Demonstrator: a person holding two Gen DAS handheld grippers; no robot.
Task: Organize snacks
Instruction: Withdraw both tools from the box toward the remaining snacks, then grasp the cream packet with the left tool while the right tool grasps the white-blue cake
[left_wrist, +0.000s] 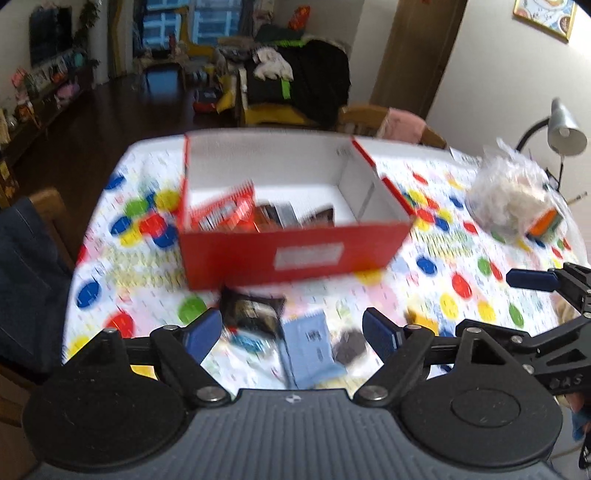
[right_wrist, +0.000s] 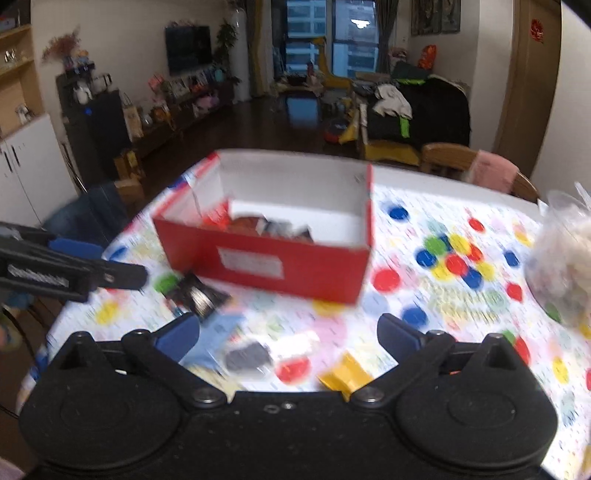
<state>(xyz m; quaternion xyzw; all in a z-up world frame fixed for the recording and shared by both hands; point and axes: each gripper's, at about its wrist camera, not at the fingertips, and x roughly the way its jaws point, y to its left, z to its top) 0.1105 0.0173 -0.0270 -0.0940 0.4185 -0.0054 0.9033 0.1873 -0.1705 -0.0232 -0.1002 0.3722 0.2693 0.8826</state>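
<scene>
Surroundings: clear bag (left_wrist: 517, 195) right, red box (left_wrist: 291, 225) centre, on dotted tablecloth (left_wrist: 454, 258) | loose snacks (left_wrist: 295, 339) in front of box, beneath both tongs | left gripper (left_wrist: 291, 332), right gripper (right_wrist: 288, 334): released, nothing grasped.

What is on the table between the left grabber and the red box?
In the left wrist view, a dark snack packet lies between the open left gripper and the red box.
</scene>
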